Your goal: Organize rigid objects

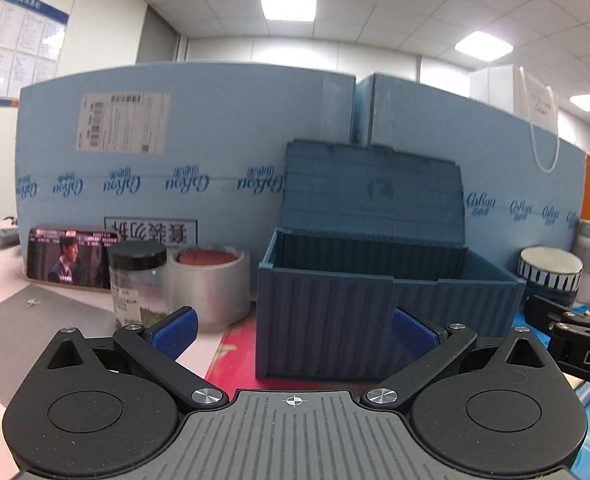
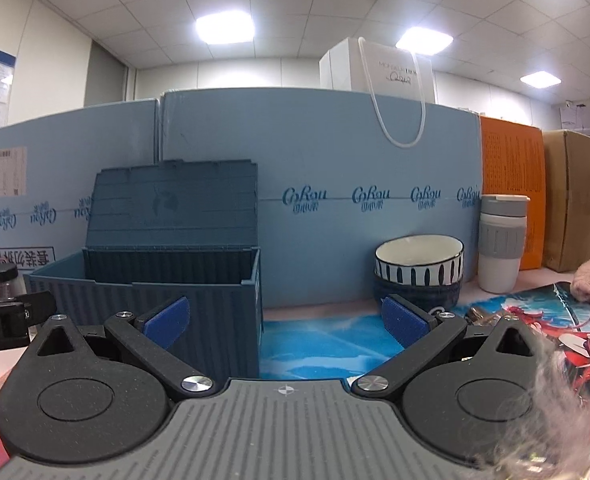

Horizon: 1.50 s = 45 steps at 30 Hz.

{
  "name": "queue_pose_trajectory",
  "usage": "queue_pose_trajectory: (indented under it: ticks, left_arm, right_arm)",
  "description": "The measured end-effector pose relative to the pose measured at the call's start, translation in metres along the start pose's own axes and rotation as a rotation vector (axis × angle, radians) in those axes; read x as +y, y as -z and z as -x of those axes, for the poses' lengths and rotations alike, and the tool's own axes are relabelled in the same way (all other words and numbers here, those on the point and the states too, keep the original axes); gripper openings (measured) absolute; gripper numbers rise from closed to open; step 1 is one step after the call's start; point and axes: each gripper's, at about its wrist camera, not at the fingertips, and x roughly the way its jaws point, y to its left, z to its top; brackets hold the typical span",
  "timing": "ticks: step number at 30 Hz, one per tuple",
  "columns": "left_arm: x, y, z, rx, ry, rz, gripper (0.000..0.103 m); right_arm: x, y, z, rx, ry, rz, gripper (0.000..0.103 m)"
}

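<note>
Both claws gape wide, empty: left claw (image 1: 293, 330) faces the open storage box (image 1: 375, 300); right claw (image 2: 287, 322) should approach the stacked bowls (image 2: 419, 276) ahead-right, straddling the rim squarely.

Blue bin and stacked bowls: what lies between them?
Nothing stands between the blue bin and the bowls; the right wrist view shows only bare blue mat there.
</note>
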Motion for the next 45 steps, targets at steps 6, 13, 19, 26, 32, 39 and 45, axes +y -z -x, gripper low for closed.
queue_pose_trajectory:
  ticks: [6,13,19,26,32,39,45]
  left_arm:
    - [-0.006,0.003,-0.02,0.139,-0.031,-0.012,0.103]
    - [-0.004,0.009,-0.043,0.293,-0.057,0.006,0.103]
    - [-0.008,0.014,-0.054,0.365,-0.1,-0.025,0.103]
    - [-0.014,0.014,-0.063,0.375,-0.122,-0.04,0.103]
    - [-0.015,0.013,-0.065,0.378,-0.123,-0.034,0.103]
    - [-0.014,0.013,-0.066,0.382,-0.122,-0.033,0.103]
    - [-0.014,0.013,-0.066,0.382,-0.123,-0.033,0.103]
  right_arm:
    - [0.005,0.001,-0.024,0.145,0.002,0.026,0.103]
    - [0.006,0.006,-0.049,0.307,-0.009,0.025,0.103]
    - [0.008,0.011,-0.06,0.379,-0.011,0.04,0.102]
    - [0.005,0.016,-0.075,0.472,-0.027,0.024,0.101]
    - [0.006,0.016,-0.077,0.488,-0.027,0.028,0.103]
    - [0.004,0.016,-0.078,0.491,-0.027,0.03,0.103]
    - [0.005,0.016,-0.078,0.491,-0.027,0.031,0.103]
